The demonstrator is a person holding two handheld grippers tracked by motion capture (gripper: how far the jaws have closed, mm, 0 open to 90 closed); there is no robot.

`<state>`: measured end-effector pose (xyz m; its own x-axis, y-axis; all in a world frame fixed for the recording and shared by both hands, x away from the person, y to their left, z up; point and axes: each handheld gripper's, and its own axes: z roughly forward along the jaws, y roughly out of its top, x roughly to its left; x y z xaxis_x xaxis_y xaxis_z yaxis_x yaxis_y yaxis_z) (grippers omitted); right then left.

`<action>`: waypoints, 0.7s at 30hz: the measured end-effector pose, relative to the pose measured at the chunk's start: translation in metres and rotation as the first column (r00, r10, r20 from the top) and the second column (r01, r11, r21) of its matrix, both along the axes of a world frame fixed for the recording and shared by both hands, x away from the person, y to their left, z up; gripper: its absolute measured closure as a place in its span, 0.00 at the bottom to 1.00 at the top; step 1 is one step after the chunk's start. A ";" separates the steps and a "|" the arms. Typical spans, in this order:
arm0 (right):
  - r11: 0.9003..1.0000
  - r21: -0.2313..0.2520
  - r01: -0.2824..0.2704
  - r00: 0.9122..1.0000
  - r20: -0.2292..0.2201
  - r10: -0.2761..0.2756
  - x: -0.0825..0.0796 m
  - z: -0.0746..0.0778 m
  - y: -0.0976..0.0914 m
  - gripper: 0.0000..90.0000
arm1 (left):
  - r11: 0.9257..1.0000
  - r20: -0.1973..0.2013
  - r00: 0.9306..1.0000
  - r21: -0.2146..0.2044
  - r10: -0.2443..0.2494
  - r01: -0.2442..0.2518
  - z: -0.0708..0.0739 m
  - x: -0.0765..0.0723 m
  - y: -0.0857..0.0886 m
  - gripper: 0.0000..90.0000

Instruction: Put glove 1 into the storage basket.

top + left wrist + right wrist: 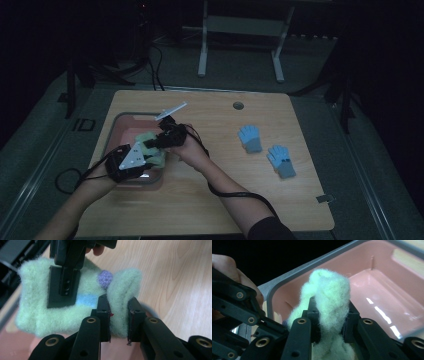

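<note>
- High view counts three gloves: one pale green fuzzy glove (150, 145) held over a pink bin (125, 122), and two blue gloves (250, 138) lying apart on the bare right half of the wooden table (210, 210).
- One pink bin with a grey rim sits on the table's left side; what lies in it beneath the hands cannot be told from above.
- Two grippers meet over the bin: the left gripper (146, 161) at the bin's near edge, the right gripper (152, 142) just behind it, both on the green glove.
- Left gripper view shows detail the high view lacks: a blue stripe (86, 300) and a small purple knitted tip (105, 279) on the green glove.
- Its own jaws are clenched on a fold of the green glove, pads (103, 315) pressing either side.
- Farther back in that view, the right gripper's flat black pad lies against the glove's face.
- Right gripper view shows the bin's interior, smooth, glossy and pink (387, 290), as far as it shows.
- Its jaws grasp a bunched tuft of the green glove (329, 300), held above the bin.
</note>
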<state>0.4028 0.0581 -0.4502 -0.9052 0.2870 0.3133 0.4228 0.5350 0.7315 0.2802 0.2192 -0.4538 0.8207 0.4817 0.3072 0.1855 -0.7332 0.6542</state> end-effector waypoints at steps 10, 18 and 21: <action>0.999 -0.038 -0.015 0.999 -0.031 0.014 0.004 -0.022 0.036 0.82 | 0.999 -0.066 0.998 0.050 0.015 -0.012 -0.019 0.009 0.022 0.85; 0.991 -0.131 0.005 0.999 -0.044 -0.011 0.016 -0.037 0.045 0.81 | 0.996 -0.122 0.993 0.091 0.007 0.004 -0.032 0.026 0.019 0.85; 0.987 -0.163 0.016 0.999 -0.044 -0.023 0.017 -0.042 0.048 0.79 | 0.995 -0.157 0.988 0.095 0.008 0.007 -0.037 0.031 0.018 0.85</action>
